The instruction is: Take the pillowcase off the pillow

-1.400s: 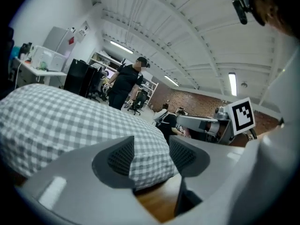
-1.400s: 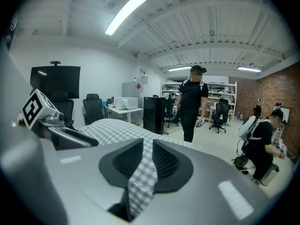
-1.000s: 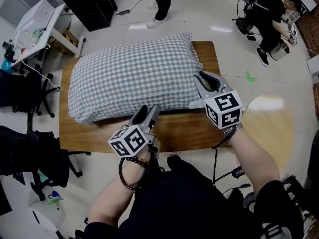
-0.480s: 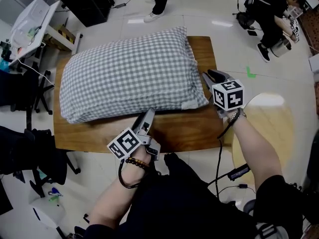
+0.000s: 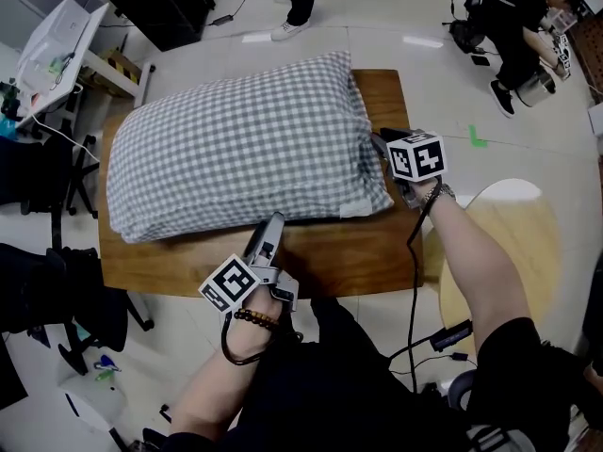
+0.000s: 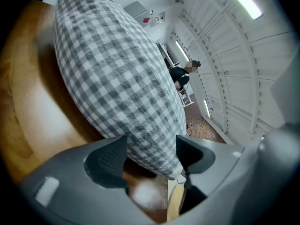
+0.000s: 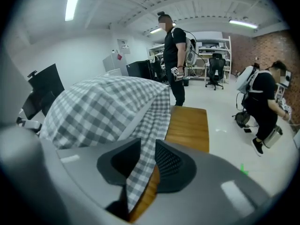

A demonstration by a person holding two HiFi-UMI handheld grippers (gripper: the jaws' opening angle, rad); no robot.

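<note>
Evidently to start peeling, the right gripper [image 7: 147,161] pinches the open hem of the gingham pillowcase [image 5: 236,149], still filled, on the wooden table [image 5: 358,252]; the left gripper [image 6: 150,156], jaws opening wide, straddles its corner without gripping.

Dark clothing [image 5: 358,394] fills the lower frame. A brown beaded bracelet [image 5: 252,319] rings the left wrist; a black cable [image 5: 412,262] trails the right forearm. The left cube [image 5: 229,285] and right cube [image 5: 415,155] bear black-and-white squares.
</note>
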